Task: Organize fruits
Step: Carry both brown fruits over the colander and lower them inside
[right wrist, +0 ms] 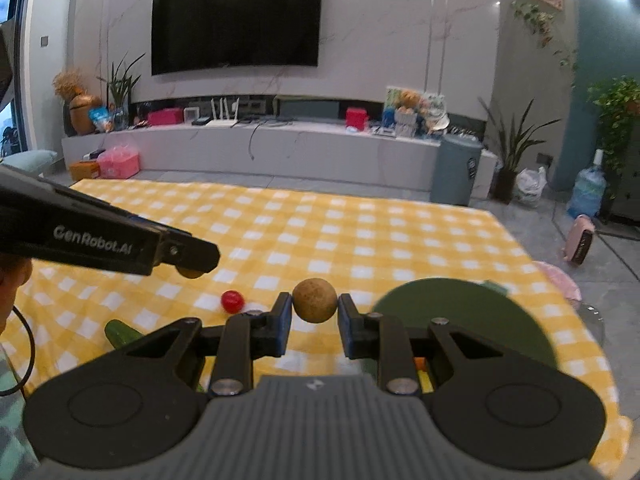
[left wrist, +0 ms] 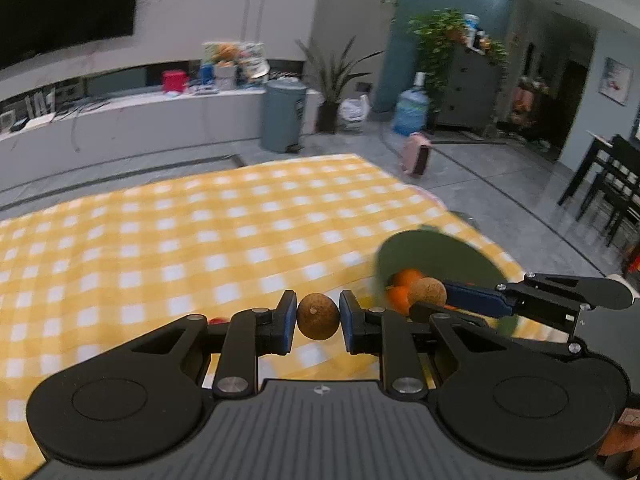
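My left gripper [left wrist: 318, 317] is shut on a round brown fruit [left wrist: 318, 316], held above the yellow checked cloth [left wrist: 192, 232]. My right gripper [right wrist: 314, 307] is shut on a second round brown fruit [right wrist: 314, 300]; in the left wrist view that fruit [left wrist: 427, 291] hangs over the green plate [left wrist: 440, 252], which holds orange fruits [left wrist: 406, 278]. In the right wrist view the green plate [right wrist: 464, 312] lies at the right, and the left gripper [right wrist: 192, 260] comes in from the left. A small red fruit [right wrist: 232, 301] and a green vegetable [right wrist: 120, 333] lie on the cloth.
The table's right edge drops to a grey tiled floor with a pink bag [left wrist: 416, 154], a grey bin [left wrist: 283, 114], a water jug [left wrist: 412, 110] and dark chairs [left wrist: 612, 184]. A TV [right wrist: 236, 20] hangs over a long low cabinet [right wrist: 256, 148] behind the table.
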Action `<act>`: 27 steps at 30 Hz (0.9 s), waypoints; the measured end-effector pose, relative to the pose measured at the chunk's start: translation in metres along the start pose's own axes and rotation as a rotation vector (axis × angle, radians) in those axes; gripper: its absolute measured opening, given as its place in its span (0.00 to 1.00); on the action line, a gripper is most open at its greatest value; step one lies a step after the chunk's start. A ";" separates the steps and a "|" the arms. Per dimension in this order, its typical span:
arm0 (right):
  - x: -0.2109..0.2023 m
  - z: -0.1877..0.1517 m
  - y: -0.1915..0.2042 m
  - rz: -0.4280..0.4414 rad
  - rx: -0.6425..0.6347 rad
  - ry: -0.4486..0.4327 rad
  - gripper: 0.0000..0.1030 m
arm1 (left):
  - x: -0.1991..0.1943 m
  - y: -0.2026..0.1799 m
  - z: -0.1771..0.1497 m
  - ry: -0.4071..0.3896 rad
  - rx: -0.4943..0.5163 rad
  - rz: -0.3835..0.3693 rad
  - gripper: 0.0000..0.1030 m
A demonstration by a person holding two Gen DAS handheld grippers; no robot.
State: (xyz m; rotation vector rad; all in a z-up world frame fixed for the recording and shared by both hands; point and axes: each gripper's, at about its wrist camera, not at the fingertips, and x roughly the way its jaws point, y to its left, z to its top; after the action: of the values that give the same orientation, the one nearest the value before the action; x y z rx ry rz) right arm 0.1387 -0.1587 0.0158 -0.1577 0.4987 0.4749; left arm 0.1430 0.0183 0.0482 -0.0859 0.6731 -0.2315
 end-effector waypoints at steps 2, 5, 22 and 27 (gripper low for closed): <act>-0.011 -0.002 -0.010 -0.018 0.010 -0.008 0.20 | 0.002 -0.013 0.004 -0.007 0.020 -0.015 0.24; -0.025 -0.008 -0.025 -0.050 0.029 -0.012 0.20 | 0.007 -0.036 0.009 -0.011 0.070 -0.039 0.24; -0.019 -0.030 -0.090 -0.155 0.122 0.051 0.20 | 0.081 -0.088 0.020 0.103 0.123 -0.146 0.24; -0.007 -0.035 -0.093 -0.155 0.124 0.080 0.20 | 0.096 -0.089 0.015 0.143 0.130 -0.147 0.24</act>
State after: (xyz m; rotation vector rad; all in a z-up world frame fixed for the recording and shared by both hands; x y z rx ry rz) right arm 0.1628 -0.2527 -0.0082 -0.0957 0.5875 0.2866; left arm 0.2091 -0.0912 0.0151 0.0064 0.7935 -0.4251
